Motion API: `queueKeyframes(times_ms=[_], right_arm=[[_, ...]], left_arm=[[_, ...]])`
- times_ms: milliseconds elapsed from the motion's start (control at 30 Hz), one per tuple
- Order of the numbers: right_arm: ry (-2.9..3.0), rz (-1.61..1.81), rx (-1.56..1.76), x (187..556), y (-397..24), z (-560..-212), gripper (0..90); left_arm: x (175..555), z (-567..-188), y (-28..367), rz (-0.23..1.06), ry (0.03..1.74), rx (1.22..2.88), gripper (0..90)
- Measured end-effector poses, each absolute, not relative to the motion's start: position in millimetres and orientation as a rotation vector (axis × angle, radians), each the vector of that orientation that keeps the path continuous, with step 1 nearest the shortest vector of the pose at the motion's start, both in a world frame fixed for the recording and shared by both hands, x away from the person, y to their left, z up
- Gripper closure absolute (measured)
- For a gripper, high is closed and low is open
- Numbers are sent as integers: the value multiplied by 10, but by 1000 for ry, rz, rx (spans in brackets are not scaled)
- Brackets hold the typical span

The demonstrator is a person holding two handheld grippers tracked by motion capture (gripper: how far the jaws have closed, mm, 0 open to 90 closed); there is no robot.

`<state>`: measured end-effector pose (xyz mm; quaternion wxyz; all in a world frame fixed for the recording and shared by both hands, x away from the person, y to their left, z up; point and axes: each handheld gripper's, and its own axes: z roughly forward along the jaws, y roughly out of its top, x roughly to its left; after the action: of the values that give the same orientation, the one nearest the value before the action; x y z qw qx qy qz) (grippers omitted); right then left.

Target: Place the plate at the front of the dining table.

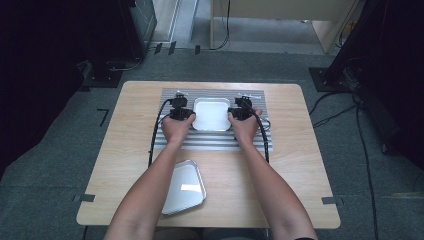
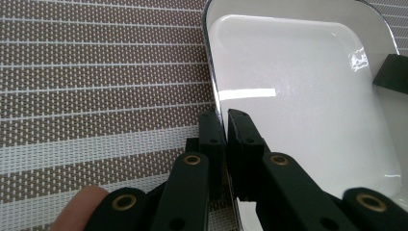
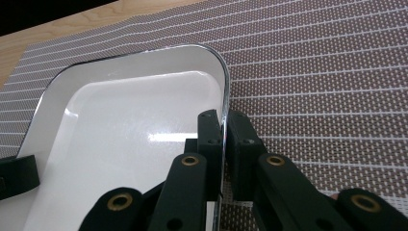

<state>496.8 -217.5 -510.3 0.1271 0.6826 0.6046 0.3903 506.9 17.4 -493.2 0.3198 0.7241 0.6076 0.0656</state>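
Note:
A white square tray (image 1: 211, 114) rests on the striped placemat (image 1: 170, 142) at the table's far middle. My left gripper (image 1: 183, 113) is shut on the tray's left rim; in the left gripper view its jaws pinch the thin edge of the white tray (image 2: 298, 96). My right gripper (image 1: 239, 113) is shut on the opposite rim, and the right gripper view shows its jaws clamped over the metal-lined edge of the white tray (image 3: 125, 130). The other gripper's black tip (image 3: 17, 175) shows at the tray's far rim.
A second, silvery tray (image 1: 186, 186) lies on the wooden table (image 1: 295, 165) near the front edge, under the person's left forearm. Cables trail from both grippers across the mat. Dark equipment and floor cables surround the table.

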Motion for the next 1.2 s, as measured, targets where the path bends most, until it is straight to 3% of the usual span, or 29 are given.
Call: queueKeyframes(times_ms=[333,433,700,767,833,967,1200], right_arm=[[1750,1155,1978,4985,-2132,-5168,848],[1756,1188,1968,4983,-2134,-5178,792],[1783,1142,1847,4946,-2122,-5167,574],[1783,1126,1841,4937,-2142,-5146,502],[1783,1137,1815,4921,-2179,-5128,485],[1827,1131,1778,4869,-2226,-5091,400],[1881,1141,1687,4716,-2270,-5009,302]], left_arm=[[5066,-4947,185,221,1599,1908,851],[5058,-4949,212,205,1582,1901,839],[5006,-4943,405,170,1573,1758,488],[4984,-4924,409,204,1577,1769,342],[4959,-4899,409,248,1584,1794,205],[4886,-4845,441,259,1544,1794,157],[4767,-4779,506,252,1511,1776,157]])
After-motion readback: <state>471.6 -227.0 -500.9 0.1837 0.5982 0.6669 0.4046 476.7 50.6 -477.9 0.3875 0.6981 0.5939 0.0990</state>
